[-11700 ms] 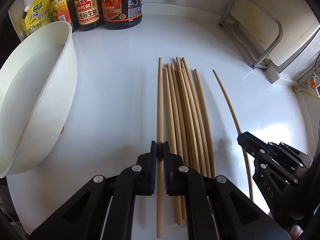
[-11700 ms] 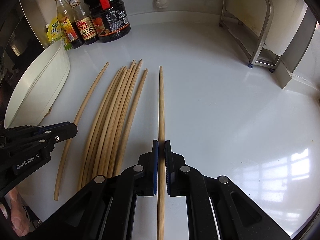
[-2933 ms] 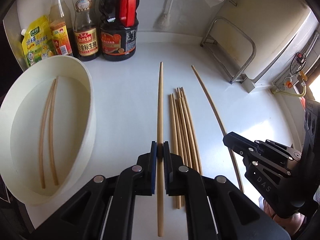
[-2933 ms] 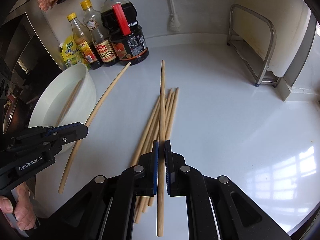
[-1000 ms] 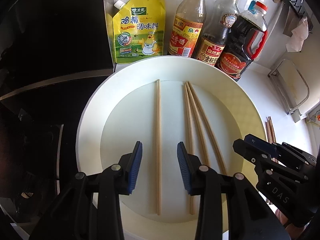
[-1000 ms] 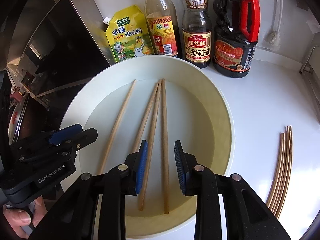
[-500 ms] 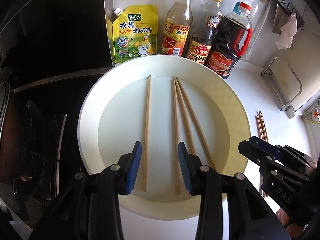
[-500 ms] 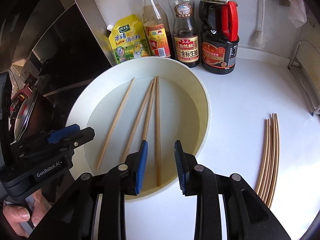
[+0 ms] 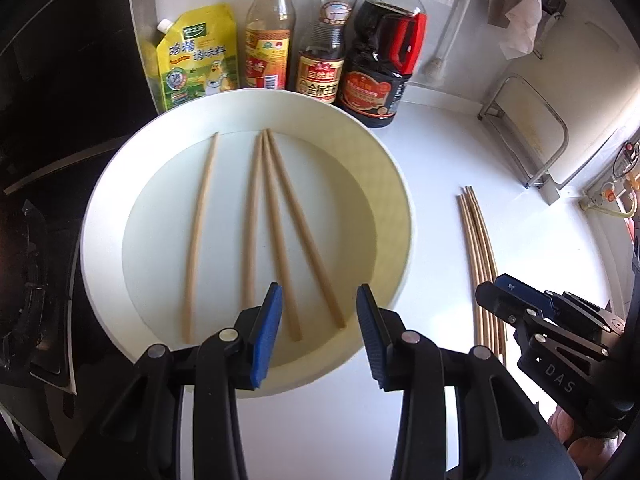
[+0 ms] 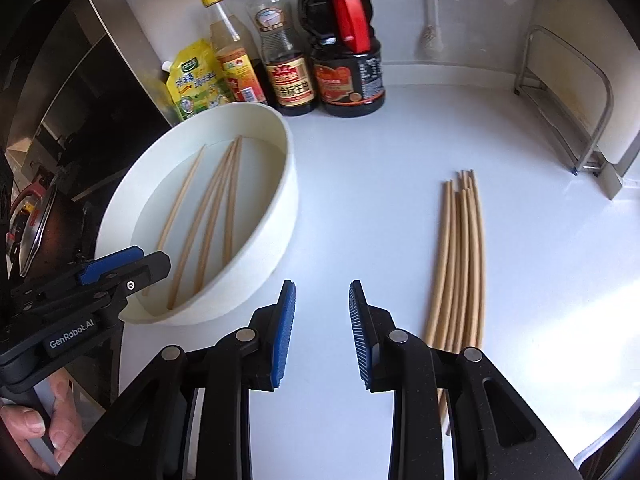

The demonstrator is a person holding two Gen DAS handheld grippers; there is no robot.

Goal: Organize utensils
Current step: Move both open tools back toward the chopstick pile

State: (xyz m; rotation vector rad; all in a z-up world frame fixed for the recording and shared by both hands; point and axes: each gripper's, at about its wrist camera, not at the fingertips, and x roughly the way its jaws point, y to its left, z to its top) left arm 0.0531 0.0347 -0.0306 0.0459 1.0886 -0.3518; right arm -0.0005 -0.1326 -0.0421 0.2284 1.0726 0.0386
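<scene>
While four wooden chopsticks (image 9: 260, 232) lie flat on the floor of the white bowl (image 9: 394, 184), the left gripper (image 9: 318, 334) hangs over the bowl's near rim at 6 o'clock in the left wrist view, its blue-padded jaws parted with nothing between them. In that view the sticks run lengthwise from 6 toward 12 o'clock: one lies alone to the left, and the other three meet at their far ends and fan apart toward the near rim. In the right wrist view the right gripper (image 10: 322, 332) also stands partly open and empty over the bare white counter (image 10: 360, 200), with the bowl at 10 o'clock of it and the loose bundle of chopsticks (image 10: 460, 256) at 2 o'clock. That bundle lies on the counter well apart from the bowl, its long axis running from 6 to 12 o'clock, far ends toward the back wall, near ends passing under the right gripper's right arm; the sticks lie side by side, touching or nearly so, and their exact number cannot be told. Behind the bowl at 12 o'clock stand a yellow seasoning pouch (image 9: 196, 56), two tall bottles (image 9: 296, 36) and a dark sauce jug (image 9: 380, 64) with a red handle. A metal rack (image 10: 568, 92) stands at the counter's far right corner. A hand (image 10: 36, 436) grips the left gripper's handle at 8 o'clock in the right wrist view.
</scene>
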